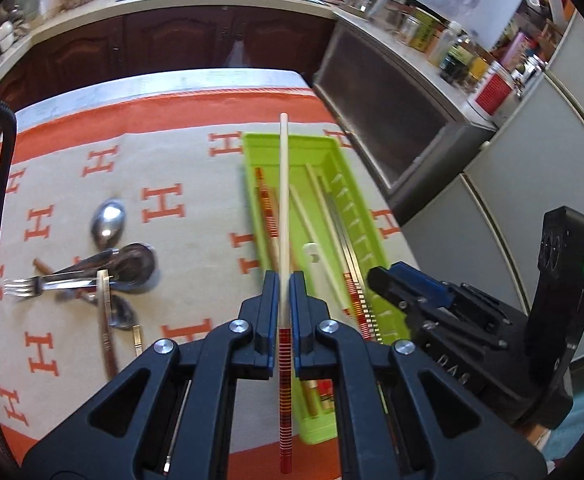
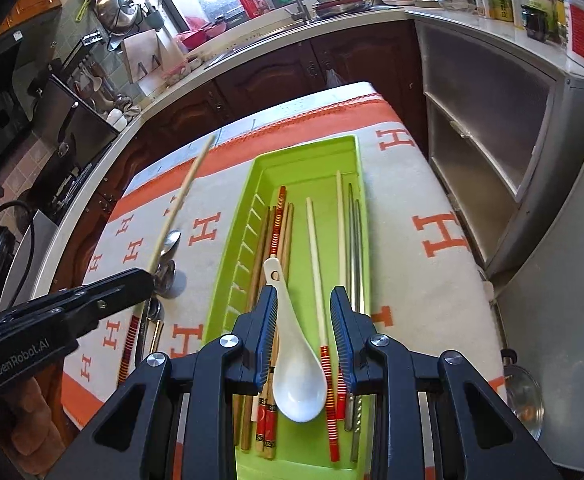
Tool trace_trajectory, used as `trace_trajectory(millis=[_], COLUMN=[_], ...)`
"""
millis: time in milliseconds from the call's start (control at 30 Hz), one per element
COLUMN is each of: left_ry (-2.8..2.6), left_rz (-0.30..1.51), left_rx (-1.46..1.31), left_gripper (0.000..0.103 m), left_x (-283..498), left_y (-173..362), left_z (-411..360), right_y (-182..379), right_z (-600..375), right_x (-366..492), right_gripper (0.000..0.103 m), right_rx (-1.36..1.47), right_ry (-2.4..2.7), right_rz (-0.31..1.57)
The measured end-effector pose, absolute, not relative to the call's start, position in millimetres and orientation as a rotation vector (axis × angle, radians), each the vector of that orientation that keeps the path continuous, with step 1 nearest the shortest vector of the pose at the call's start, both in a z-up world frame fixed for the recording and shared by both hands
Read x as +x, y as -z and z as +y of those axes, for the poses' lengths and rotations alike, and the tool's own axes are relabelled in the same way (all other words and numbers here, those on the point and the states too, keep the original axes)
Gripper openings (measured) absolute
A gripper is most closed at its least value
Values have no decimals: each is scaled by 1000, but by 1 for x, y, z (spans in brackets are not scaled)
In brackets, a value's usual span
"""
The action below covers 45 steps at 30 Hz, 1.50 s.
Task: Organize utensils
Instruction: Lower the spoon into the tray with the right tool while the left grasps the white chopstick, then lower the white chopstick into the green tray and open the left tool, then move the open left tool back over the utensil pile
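Left gripper (image 1: 284, 280) jaws clamped narrow on a pale chopstick (image 1: 283, 200) with red-banded butt; shaft runs toward 12 o'clock, lifted clear of the cloth, tip over the far end of the green tray (image 1: 252, 148). Butt end passes back between the gripper arms toward 6 o'clock.

Right gripper (image 2: 303, 300) jaws part open, hovering over the tray's near end. White ceramic spoon (image 2: 292, 360) lies in the tray between the jaws; pads not pressing on it. Bowl toward 6 o'clock, handle toward 12.

Tray contents, right wrist view: wooden and red-banded chopsticks at 10 to 11 o'clock of the spoon, pale chopsticks at 1 o'clock, metal chopsticks (image 2: 353, 248) against the wall at 2 o'clock.

Left wrist view, 9 o'clock of the gripper: loose cutlery heap on the orange-and-grey H-pattern cloth (image 1: 172, 160), well apart from the tray. Metal spoon (image 1: 108, 220), fork (image 1: 24, 286), further spoons and a flat metal handle overlapping.

Beyond, at 12 o'clock: dark wooden cabinets (image 1: 164, 40), counter with sink.
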<state>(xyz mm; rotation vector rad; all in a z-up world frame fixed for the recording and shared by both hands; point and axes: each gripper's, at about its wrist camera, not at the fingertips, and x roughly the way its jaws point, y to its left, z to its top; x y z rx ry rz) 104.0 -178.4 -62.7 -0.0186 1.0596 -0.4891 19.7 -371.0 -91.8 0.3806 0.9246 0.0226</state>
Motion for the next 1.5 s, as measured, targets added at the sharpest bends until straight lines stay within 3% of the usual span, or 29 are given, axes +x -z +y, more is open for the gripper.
trace_trajectory(millis=[333, 567, 667, 733, 800, 867, 1500], left_ry=[483, 482, 483, 476, 459, 434, 222], left_rz=[1164, 1130, 1116, 1099, 1078, 1053, 959], left_rx=[34, 83, 87, 90, 92, 88, 52], left_gripper=[4, 5, 6, 12, 27, 35, 36], left_x=[123, 113, 106, 101, 97, 92, 67], left_y=[105, 99, 92, 87, 82, 77, 74], left_z=[-221, -212, -201, -191, -180, -166, -43], right_y=[95, 97, 96, 93, 92, 90, 75], right_z=[-388, -381, -374, -366, -360, -352, -229], right_x=[9, 12, 13, 13, 13, 14, 27], right_gripper=[28, 28, 34, 36, 36, 36, 36], right_rx=[416, 417, 413, 401, 394, 387, 257], right_ry=[27, 14, 9, 3, -10, -25, -187], right_rz=[926, 931, 926, 918, 918, 917, 949])
